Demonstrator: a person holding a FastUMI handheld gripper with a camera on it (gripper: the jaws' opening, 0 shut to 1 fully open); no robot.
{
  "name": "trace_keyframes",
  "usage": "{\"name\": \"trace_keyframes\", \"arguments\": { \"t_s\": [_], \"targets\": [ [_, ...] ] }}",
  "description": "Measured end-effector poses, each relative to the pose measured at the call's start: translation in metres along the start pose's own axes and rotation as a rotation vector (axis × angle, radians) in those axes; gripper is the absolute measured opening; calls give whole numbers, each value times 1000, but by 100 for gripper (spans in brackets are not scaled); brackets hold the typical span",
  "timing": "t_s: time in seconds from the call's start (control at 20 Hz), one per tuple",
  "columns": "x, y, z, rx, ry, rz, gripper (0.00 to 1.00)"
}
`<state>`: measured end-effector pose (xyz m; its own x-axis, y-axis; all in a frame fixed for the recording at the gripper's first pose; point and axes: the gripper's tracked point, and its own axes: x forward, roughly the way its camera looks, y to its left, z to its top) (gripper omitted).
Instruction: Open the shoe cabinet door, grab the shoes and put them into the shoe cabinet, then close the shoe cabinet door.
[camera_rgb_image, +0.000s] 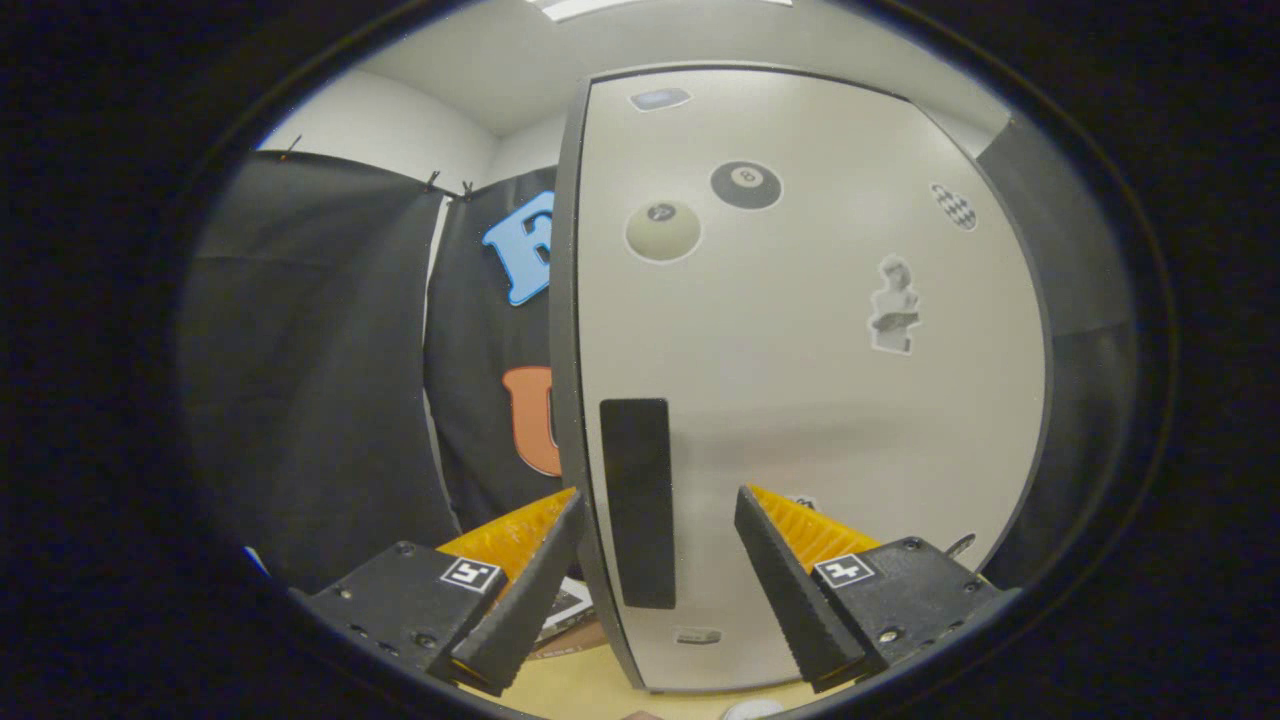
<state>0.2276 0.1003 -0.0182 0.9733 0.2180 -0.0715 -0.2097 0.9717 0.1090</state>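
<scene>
Gripper (660, 510) fingers straddle cabinet door (800, 380) edge, apart.

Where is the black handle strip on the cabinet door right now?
The black handle strip sits low on the cabinet door, beside its left edge, between the open claw fingers.

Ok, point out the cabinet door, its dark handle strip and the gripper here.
cabinet door (820, 400): gripper view, bare middle of its panel.
handle strip (638, 500): gripper view, middle of the strip.
gripper (655, 500): gripper view, midway between the open fingertips.
</scene>
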Motion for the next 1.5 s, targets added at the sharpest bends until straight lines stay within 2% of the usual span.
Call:
{"name": "trace_keyframes", "arguments": {
  "t_s": [0.05, 0.1, 0.25, 0.3, 0.5, 0.9, 1.15, 1.5],
  "targets": [
    [6, 3, -4, 5, 19, 0, 99],
    [9, 4, -4, 3, 30, -13, 92],
    [12, -8, -2, -15, 21, -139, 76],
    [14, -5, -4, -10, 28, -128, 60],
    [8, -4, -5, -30, 48, -95, 33],
    [-44, 6, -6, -18, 116, 118, 27],
    [-75, 0, -6, -29, 95, 188, 27],
    [-87, -10, -5, -7, 104, 257, 27]
  ]
}}
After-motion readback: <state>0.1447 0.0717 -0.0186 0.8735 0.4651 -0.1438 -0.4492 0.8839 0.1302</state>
